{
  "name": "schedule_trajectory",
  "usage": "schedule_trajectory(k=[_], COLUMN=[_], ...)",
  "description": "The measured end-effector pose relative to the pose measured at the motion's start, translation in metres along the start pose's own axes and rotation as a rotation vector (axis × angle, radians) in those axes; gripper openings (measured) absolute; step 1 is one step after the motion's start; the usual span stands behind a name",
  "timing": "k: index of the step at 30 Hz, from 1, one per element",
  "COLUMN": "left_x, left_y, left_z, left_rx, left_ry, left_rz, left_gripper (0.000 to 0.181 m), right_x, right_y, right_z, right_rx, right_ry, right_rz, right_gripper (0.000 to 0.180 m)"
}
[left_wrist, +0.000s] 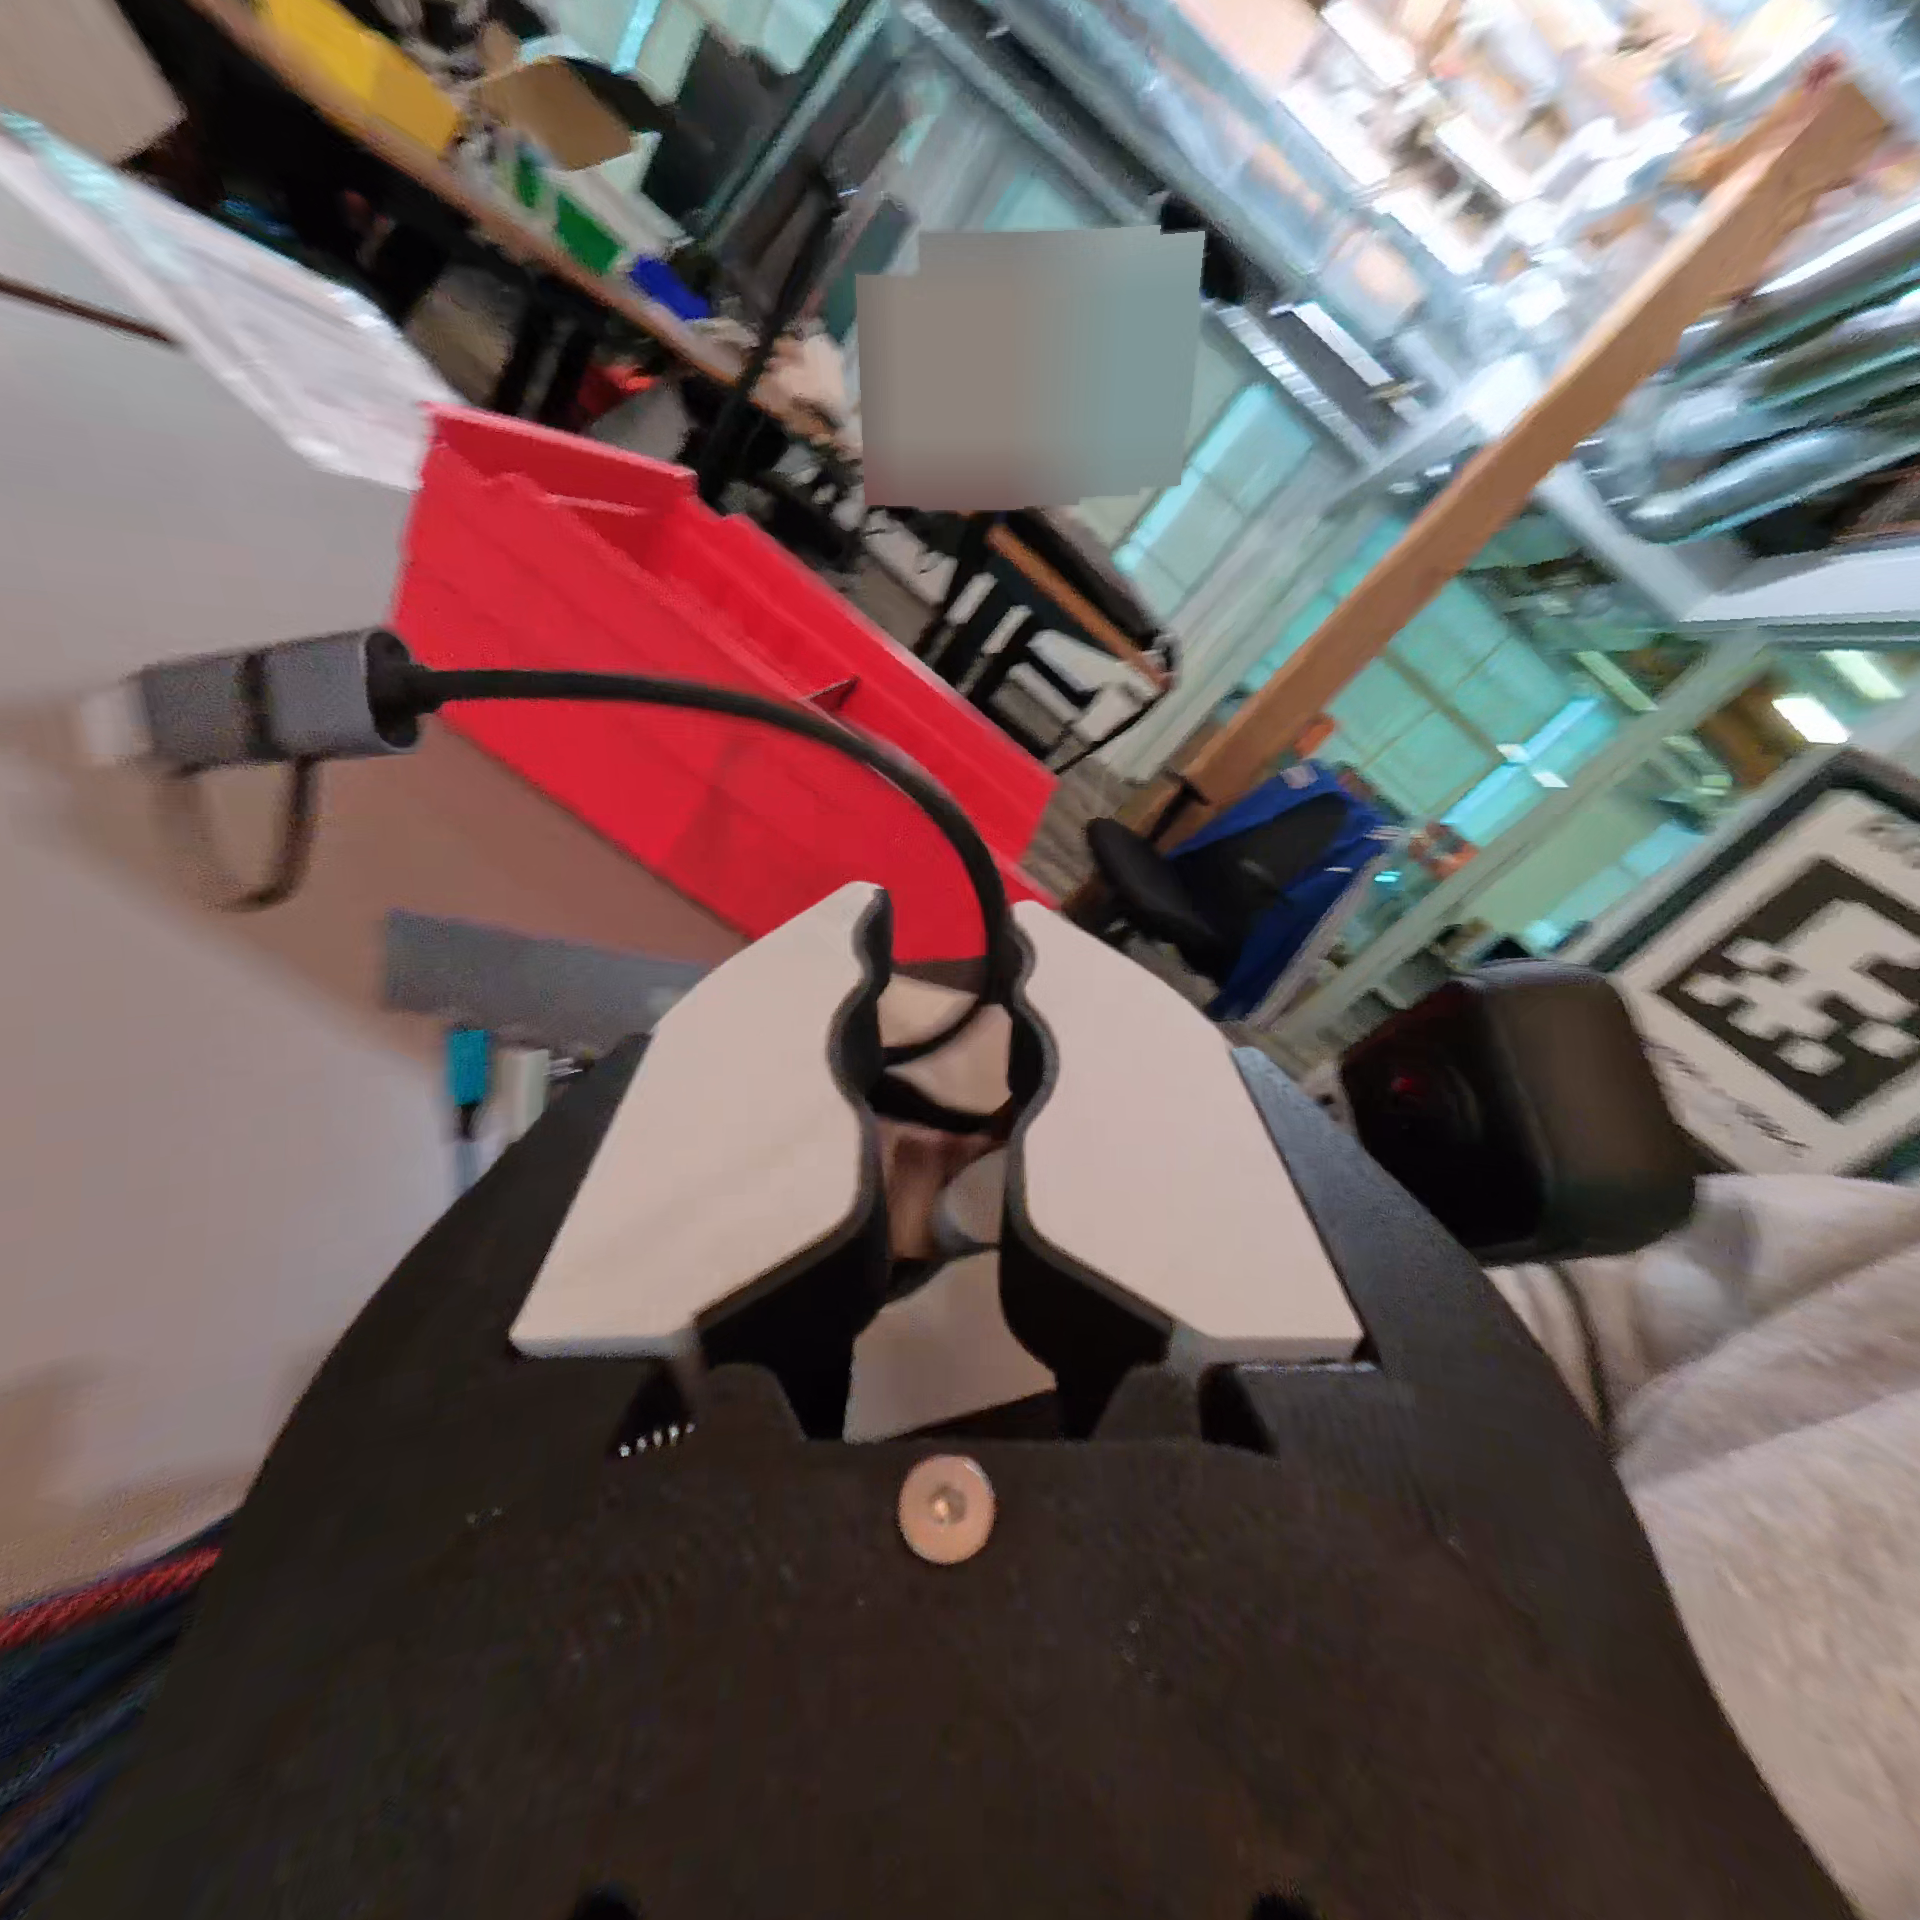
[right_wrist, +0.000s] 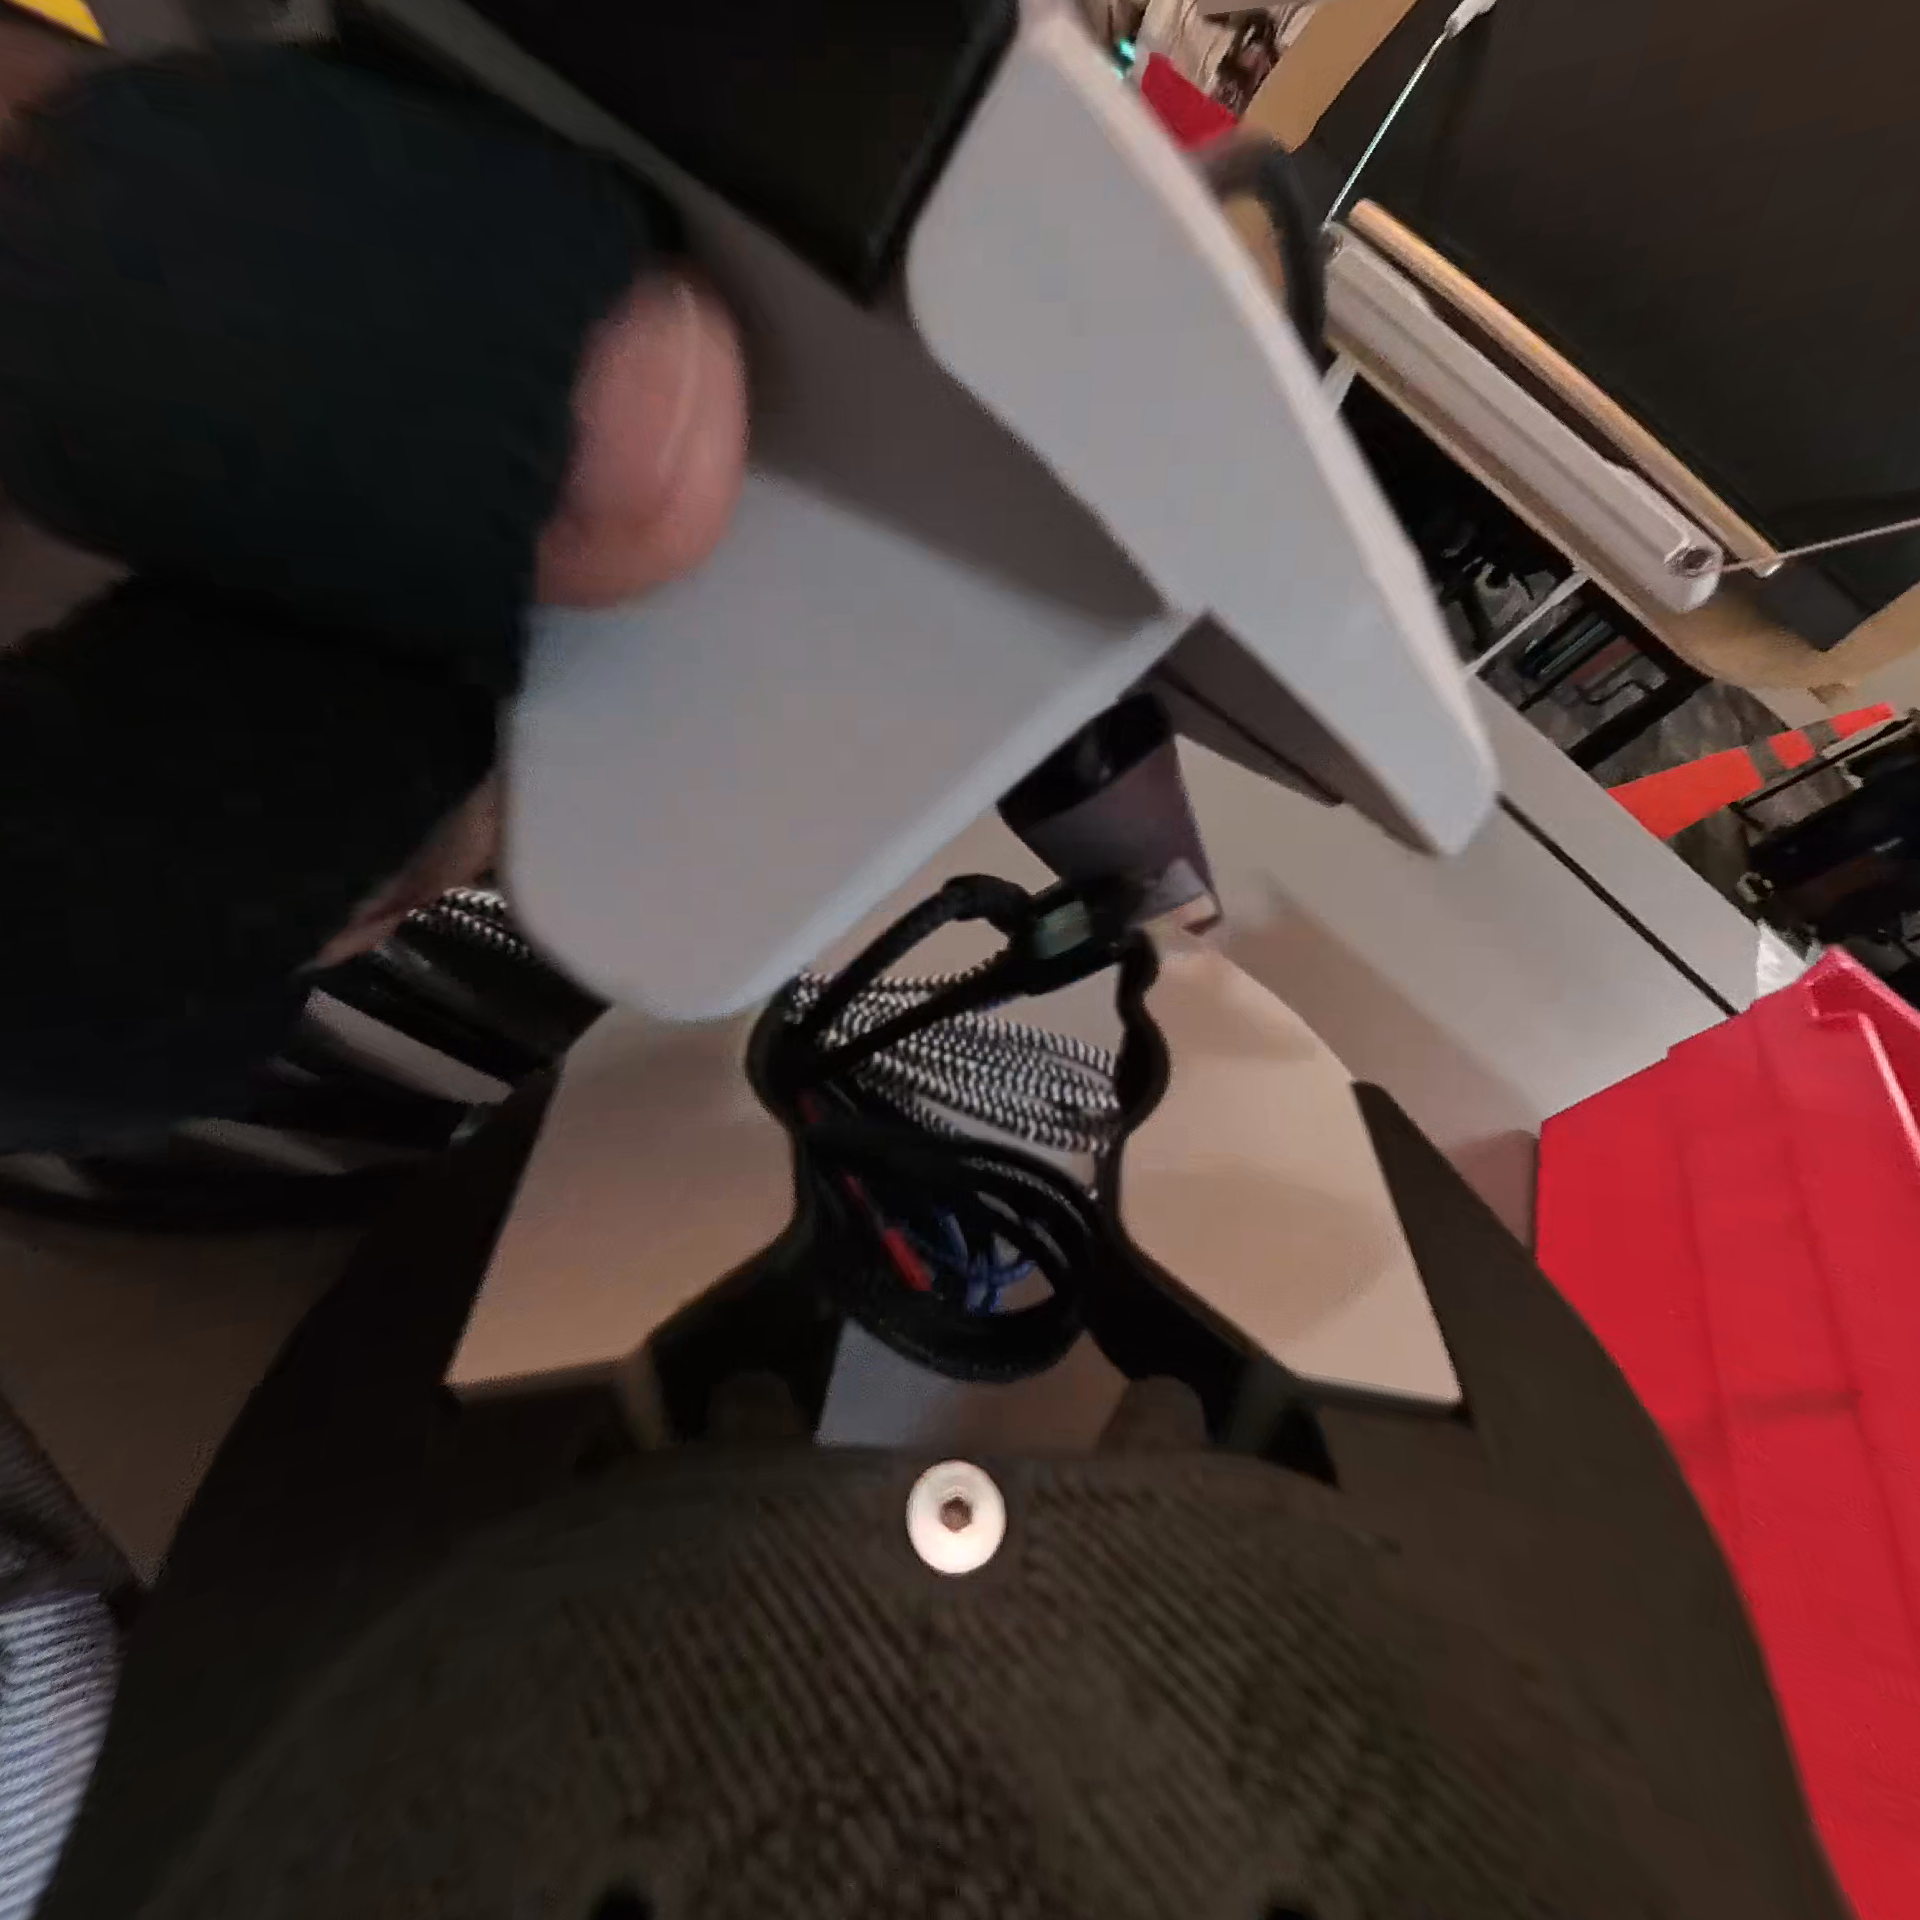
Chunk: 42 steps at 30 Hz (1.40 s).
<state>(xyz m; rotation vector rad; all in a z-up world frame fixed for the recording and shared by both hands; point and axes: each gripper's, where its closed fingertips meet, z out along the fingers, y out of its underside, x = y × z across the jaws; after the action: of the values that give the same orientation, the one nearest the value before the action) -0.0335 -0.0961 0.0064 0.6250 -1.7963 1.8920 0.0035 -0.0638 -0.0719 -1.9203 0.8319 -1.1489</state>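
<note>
In the left wrist view my left gripper (left_wrist: 951, 914) stands slightly open. A thin black cable (left_wrist: 727, 707) runs through the gap along the right finger (left_wrist: 1122, 1122), with clear space to the left finger. The cable arcs up and left to a grey connector (left_wrist: 281, 696) above the white table (left_wrist: 156, 1039). In the right wrist view my right gripper (right_wrist: 951, 1029) is open above a bundle of cables (right_wrist: 987, 1070): black-and-white braided, black, red and blue. A grey connector (right_wrist: 1122, 821) hangs just beyond its tips. The left gripper's white fingers (right_wrist: 1195, 436) and a gloved hand (right_wrist: 312, 364) cover the upper part.
A red bin (left_wrist: 665, 665) stands on the table behind the cable and also shows in the right wrist view (right_wrist: 1745, 1299). The right gripper's black camera (left_wrist: 1507, 1112) and marker tag (left_wrist: 1818, 997) are close on the right. Shelves, benches and a black chair (left_wrist: 1174, 883) lie beyond.
</note>
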Motion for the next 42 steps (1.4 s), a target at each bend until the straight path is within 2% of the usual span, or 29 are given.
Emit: schedule_trajectory(k=[1, 2, 5, 9, 13, 17, 24, 29, 31, 33, 36, 38, 42], left_x=[0.008, 0.011, 0.014, 0.007, -0.032, -0.053, -0.05, -0.028, -0.024, -0.029, -0.04, -0.049, -0.071], left_y=[-0.003, -0.004, -0.006, -0.025, -0.033, -0.012, 0.053, 0.06, 0.054, 0.051, 0.048, 0.04, 0.018], left_z=[0.0, 0.0, -0.001, -0.016, -0.036, -0.035, -0.013, -0.016, -0.021, -0.023, -0.024, -0.026, -0.034], left_rx=[0.011, 0.008, -0.034, 0.001, 0.0, -0.125, -0.401, -0.42, -0.407, -0.423, -0.419, -0.375, -0.235], left_ry=[0.057, 0.08, 0.104, 0.081, -0.045, -0.07, -0.018, 0.135, 0.187, 0.175, 0.126, 0.082, 0.002], left_rz=[-0.015, -0.034, 0.012, 0.146, 0.29, 0.392, 0.63, 0.522, 0.402, 0.257, 0.175, 0.118, -0.009], left_gripper=[0.021, 0.029, 0.037, 0.041, 0.061, 0.083, 0.101, 0.057, 0.025, 0.019, 0.016, 0.015, 0.012], right_x=[0.001, 0.004, 0.01, 0.017, 0.024, 0.026, 0.018, 0.02, 0.027, 0.032, 0.042, 0.054, 0.075], right_y=[-0.001, -0.003, -0.008, -0.012, -0.019, -0.033, -0.051, -0.053, -0.047, -0.038, -0.026, -0.015, -0.003], right_z=[-0.002, -0.005, -0.01, -0.015, -0.026, -0.041, -0.058, -0.061, -0.055, -0.046, -0.035, -0.031, -0.034], right_rx=[0.008, 0.023, 0.071, 0.143, 0.244, 0.358, 0.469, 0.499, 0.482, 0.436, 0.385, 0.36, 0.323], right_ry=[0.002, 0.01, -0.028, -0.129, -0.262, -0.416, -0.707, -0.79, -0.746, -0.673, -0.536, -0.436, -0.245], right_rz=[-0.006, -0.002, 0.095, 0.317, 0.463, 0.629, 0.858, 1.005, 1.035, 1.041, 1.033, 1.034, 0.902], right_gripper=[0.041, 0.026, 0.011, 0.011, 0.01, 0.01, 0.01, 0.01, 0.011, 0.015, 0.026, 0.039, 0.047])
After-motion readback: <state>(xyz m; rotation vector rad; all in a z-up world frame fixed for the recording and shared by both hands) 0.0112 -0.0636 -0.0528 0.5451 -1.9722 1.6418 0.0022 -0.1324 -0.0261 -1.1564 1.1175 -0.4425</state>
